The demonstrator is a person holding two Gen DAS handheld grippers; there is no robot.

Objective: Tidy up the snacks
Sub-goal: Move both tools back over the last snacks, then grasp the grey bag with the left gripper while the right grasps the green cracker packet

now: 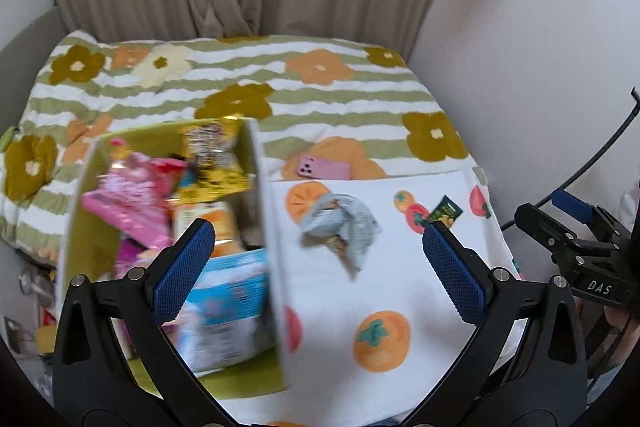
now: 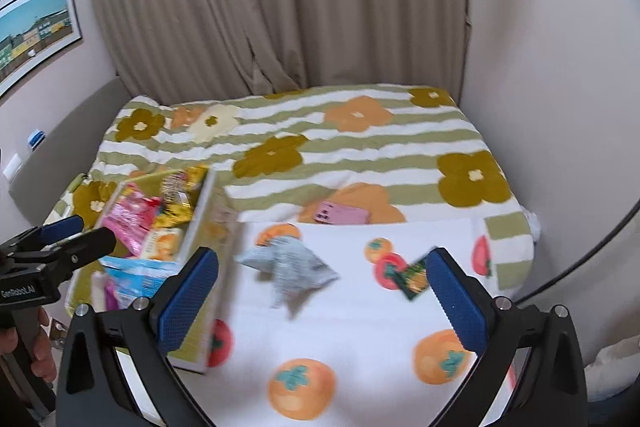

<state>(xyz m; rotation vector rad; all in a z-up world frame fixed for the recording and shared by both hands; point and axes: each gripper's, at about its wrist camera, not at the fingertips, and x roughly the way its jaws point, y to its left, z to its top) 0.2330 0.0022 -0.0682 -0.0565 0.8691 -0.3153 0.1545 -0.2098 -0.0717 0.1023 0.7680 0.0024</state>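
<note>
My left tongs [image 1: 316, 263] are spread wide and hold nothing, hovering over the edge of the box [image 1: 264, 227] on the bed [image 1: 340, 95]. My right tongs [image 2: 322, 291] are spread too, also bare. The box stands at the left on the bed, packed with snacks: a pink bag [image 1: 128, 203], a yellow bag [image 1: 212, 163] and a blue pack [image 1: 228, 303]. On the white fruit-print cloth [image 1: 340, 307] beside the box lies a grey packet [image 1: 344, 227], blurred, perhaps crumpled. A small dark green packet [image 1: 446, 211] lies further right. A pink phone [image 1: 324, 169] rests just beyond the cloth.
</note>
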